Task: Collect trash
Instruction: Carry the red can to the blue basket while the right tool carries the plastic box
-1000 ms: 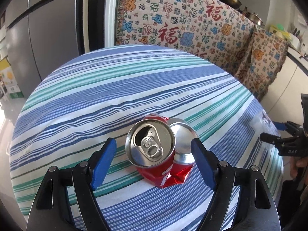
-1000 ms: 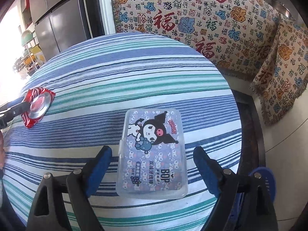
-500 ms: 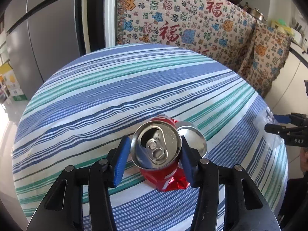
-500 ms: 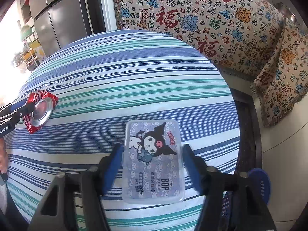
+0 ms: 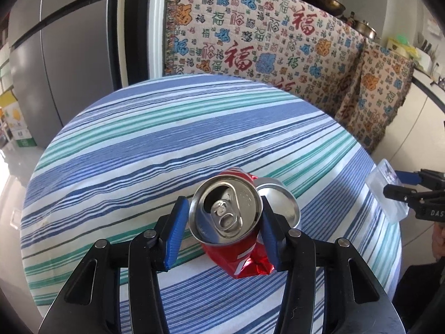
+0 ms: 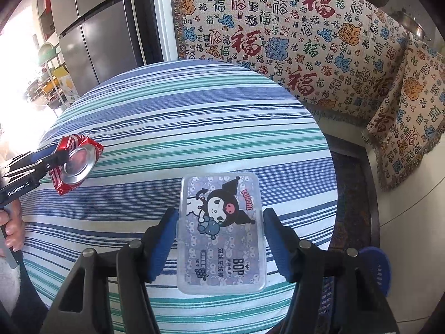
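Here my left gripper (image 5: 225, 222) has its blue pads pressed on the crushed red can (image 5: 236, 239), which sits at six o'clock on the striped tablecloth (image 5: 167, 139) in the left wrist view; the jaws have just been closing, and the can is between them. I judge the can light and springy: thin aluminium, dented, folded so that its silver base lies beside the open top. Its creased edges look sharp and its painted skin slick, so taking it across the round rim, where it is stiffest, seems soundest. My right gripper (image 6: 219, 239) clamps the clear plastic box (image 6: 221, 233) by its long sides; these jaws too have just been closing onto it. The box is flat, rigid, smooth, with rounded corners and a printed cartoon lid, probably slippery, likely light. It lies at six o'clock in the right wrist view, the can at nine.
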A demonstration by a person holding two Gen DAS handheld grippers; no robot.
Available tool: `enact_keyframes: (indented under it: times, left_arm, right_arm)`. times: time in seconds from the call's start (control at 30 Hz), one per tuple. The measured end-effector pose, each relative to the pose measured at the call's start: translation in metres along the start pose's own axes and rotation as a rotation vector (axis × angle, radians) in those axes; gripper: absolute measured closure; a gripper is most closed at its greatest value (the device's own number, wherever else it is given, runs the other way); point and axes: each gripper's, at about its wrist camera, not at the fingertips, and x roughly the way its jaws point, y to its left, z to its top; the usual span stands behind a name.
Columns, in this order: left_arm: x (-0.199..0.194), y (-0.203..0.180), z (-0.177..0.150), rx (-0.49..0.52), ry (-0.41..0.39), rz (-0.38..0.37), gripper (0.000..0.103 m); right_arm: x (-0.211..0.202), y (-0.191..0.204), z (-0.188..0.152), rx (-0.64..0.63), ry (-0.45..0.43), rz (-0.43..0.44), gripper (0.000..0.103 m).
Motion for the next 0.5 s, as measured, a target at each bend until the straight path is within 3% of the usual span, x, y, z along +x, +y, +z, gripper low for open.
enact_keyframes:
  times: [0.23,0.5]
  left_arm:
    - [-0.022,-0.051,0.016,0.041,-0.019,-0.1,0.053]
    - [-0.034,-0.184,0.041,0.144,-0.039,-0.314,0.053]
  right_arm:
    - [-0.043,-0.036,-0.01,0.043,-0.043,-0.008,0.04]
    - [-0.093,-0.139,-0.058,0.156,-0.044,-0.15,0.04]
